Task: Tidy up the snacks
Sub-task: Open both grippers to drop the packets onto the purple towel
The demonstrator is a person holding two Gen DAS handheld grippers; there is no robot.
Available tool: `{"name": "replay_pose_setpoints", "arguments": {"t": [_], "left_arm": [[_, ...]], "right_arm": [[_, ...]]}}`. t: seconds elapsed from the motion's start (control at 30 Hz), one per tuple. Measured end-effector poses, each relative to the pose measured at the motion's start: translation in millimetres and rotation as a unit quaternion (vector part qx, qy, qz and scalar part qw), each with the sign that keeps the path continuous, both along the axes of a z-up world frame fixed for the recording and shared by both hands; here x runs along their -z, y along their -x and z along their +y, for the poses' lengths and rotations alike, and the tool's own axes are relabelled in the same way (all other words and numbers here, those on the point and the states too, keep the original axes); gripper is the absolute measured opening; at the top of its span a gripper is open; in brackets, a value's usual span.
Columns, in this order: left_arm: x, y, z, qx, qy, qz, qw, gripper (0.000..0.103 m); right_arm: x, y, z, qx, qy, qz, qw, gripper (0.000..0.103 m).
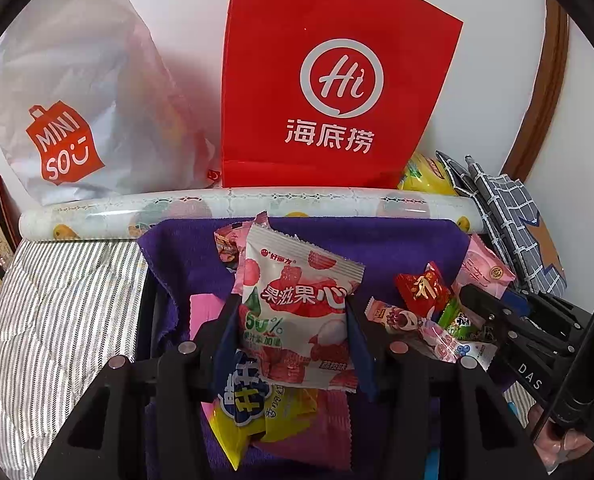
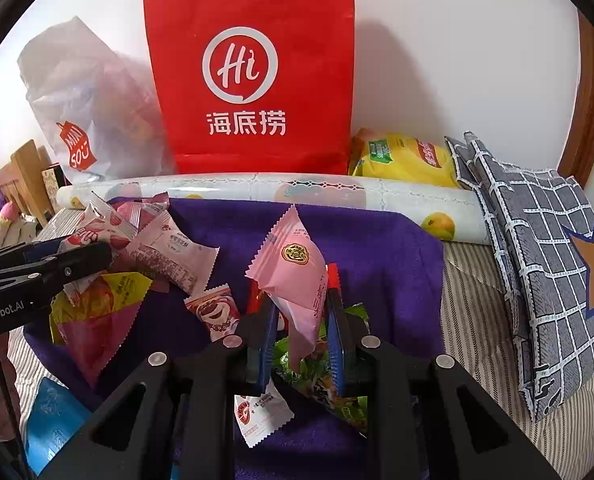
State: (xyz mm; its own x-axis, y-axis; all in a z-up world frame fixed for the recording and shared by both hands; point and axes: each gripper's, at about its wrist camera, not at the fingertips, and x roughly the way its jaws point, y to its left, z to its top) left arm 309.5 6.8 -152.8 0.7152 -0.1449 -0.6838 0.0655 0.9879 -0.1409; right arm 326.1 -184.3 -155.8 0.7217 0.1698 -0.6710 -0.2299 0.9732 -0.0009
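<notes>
My left gripper (image 1: 292, 306) is shut on a white and red fruit-gummy packet (image 1: 297, 280), held upright above a purple towel (image 1: 397, 248). Under it lies a yellow packet (image 1: 257, 412). My right gripper (image 2: 295, 292) is shut on a pink sealed packet (image 2: 293, 264), tilted over the same towel (image 2: 377, 248). Below the right gripper lie a green packet (image 2: 321, 376) and a small white and red packet (image 2: 261, 412). The right gripper (image 1: 481, 300) also shows at the right of the left wrist view, beside a red candy (image 1: 421, 290). The left gripper (image 2: 85, 256) reaches in from the left of the right wrist view.
A red paper bag (image 1: 337, 80) and a white plastic shopping bag (image 1: 77, 120) stand against the wall. A rolled patterned sheet (image 1: 257, 204) lies along the towel's far edge. A yellow bag (image 2: 405, 156) and a grey checked cloth (image 2: 537, 260) sit at the right on striped bedding (image 1: 57, 300).
</notes>
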Motion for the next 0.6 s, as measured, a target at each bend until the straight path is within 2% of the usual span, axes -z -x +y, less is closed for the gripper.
{"name": "replay_pose_setpoints", "arguments": {"t": [0.3,0.43,0.6], "left_arm": [[-1.0,1.1,-0.4,0.004,0.004,0.0,1.0,0.048],[-1.1,2.0,-1.1,0.007,0.006,-0.001,1.0,0.048],[-0.5,2.6,-4.4,0.015,0.006,-0.001,0.9999,0.049]], "right_arm": [[0.8,3.5,2.6,0.0,0.007,-0.005,1.0,0.025],[-2.2,4.7,-1.8,0.006,0.002,-0.011,1.0,0.034],[-4.1,6.8,-5.4,0.01,-0.001,-0.014,1.0,0.034]]}}
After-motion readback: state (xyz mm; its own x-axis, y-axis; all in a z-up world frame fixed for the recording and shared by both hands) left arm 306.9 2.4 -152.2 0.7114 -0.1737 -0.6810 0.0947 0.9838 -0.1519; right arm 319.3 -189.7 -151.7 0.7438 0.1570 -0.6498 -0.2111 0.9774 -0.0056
